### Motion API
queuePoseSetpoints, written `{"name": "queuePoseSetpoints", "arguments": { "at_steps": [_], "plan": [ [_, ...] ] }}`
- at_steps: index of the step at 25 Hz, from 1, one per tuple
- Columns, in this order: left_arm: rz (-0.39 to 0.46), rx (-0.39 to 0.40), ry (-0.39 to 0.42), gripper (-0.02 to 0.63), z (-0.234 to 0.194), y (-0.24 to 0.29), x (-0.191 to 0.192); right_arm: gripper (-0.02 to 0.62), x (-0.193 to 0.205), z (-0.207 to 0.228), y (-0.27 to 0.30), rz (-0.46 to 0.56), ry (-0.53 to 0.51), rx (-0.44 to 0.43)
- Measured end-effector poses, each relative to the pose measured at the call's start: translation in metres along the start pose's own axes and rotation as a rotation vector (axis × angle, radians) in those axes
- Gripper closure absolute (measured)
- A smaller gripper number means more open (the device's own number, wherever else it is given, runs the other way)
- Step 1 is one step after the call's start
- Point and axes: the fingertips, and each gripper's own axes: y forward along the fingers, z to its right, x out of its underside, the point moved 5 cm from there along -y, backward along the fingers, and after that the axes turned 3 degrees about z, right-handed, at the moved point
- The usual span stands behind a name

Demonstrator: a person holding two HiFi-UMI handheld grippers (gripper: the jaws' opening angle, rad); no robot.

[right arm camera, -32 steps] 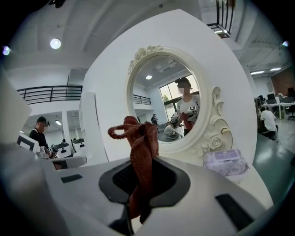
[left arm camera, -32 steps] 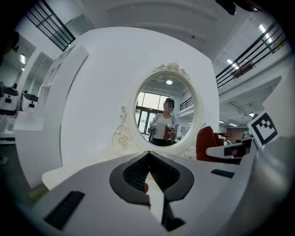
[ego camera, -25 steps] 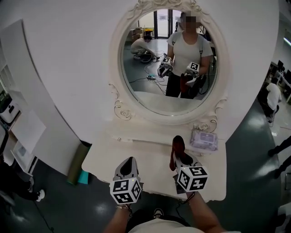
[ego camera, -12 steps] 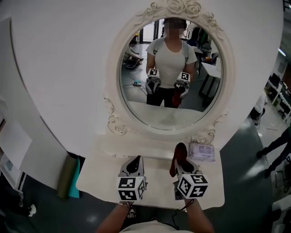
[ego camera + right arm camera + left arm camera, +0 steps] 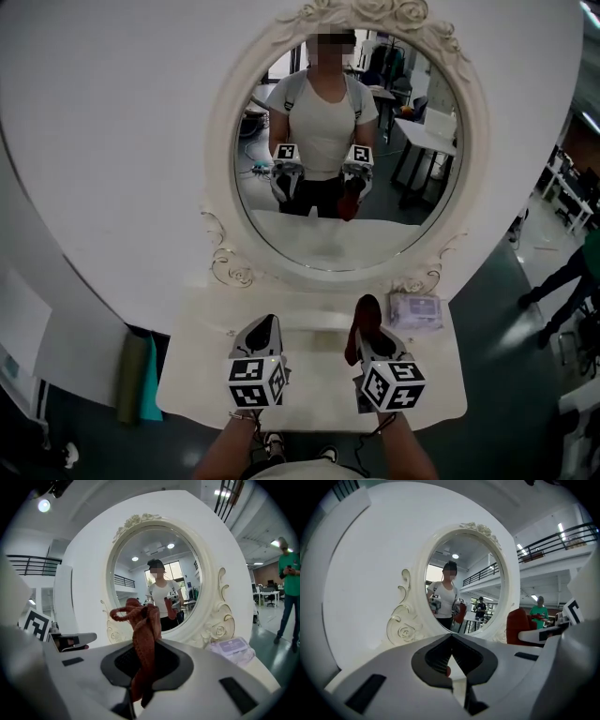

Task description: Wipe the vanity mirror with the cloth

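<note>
The oval vanity mirror point(image 5: 342, 141) in its ornate white frame stands upright at the back of the white vanity table point(image 5: 309, 398). It also fills the middle of the left gripper view point(image 5: 464, 583) and the right gripper view point(image 5: 157, 573). My right gripper point(image 5: 373, 337) hovers above the tabletop, shut on a dark red cloth point(image 5: 363, 314) that sticks up out of the jaws point(image 5: 140, 620). My left gripper point(image 5: 266, 323) hangs beside it, shut with nothing in it, tips meeting point(image 5: 451, 637). Both are short of the glass.
A flat pack of wipes point(image 5: 415, 309) lies on the table's back right, below the frame point(image 5: 232, 646). An olive roll and a teal thing point(image 5: 136, 375) lean at the table's left end. People stand on the floor to the right point(image 5: 572, 272).
The head view has swung so the mirror sits more squarely ahead and the reflection has shifted left. Both grippers stay above the tabletop, the cloth still in the right one.
</note>
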Motion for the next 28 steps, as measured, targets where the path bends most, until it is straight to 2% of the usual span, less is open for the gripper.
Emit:
{"name": "queuePoseSetpoints", "arguments": {
  "at_steps": [4,8,13,21,28],
  "plan": [
    [-0.011,-0.019,-0.018,0.6,-0.004,0.0,0.002,0.537,-0.005,0.002,0.001,0.001,-0.018,-0.005],
    [-0.001,0.002,0.04,0.6,0.003,0.008,-0.021,0.537,-0.034,-0.006,0.017,0.004,-0.126,-0.05],
    [0.059,0.017,0.117,0.6,0.011,0.025,-0.087,0.537,-0.103,-0.026,0.04,0.058,-0.38,-0.094],
    [0.214,0.006,0.162,0.6,0.001,0.023,-0.204,0.537,-0.232,-0.075,0.05,0.211,-0.885,-0.029],
    [0.261,-0.014,0.213,0.601,-0.007,0.025,-0.279,0.537,-0.317,-0.129,0.069,0.249,-1.15,0.049]
  ]
}}
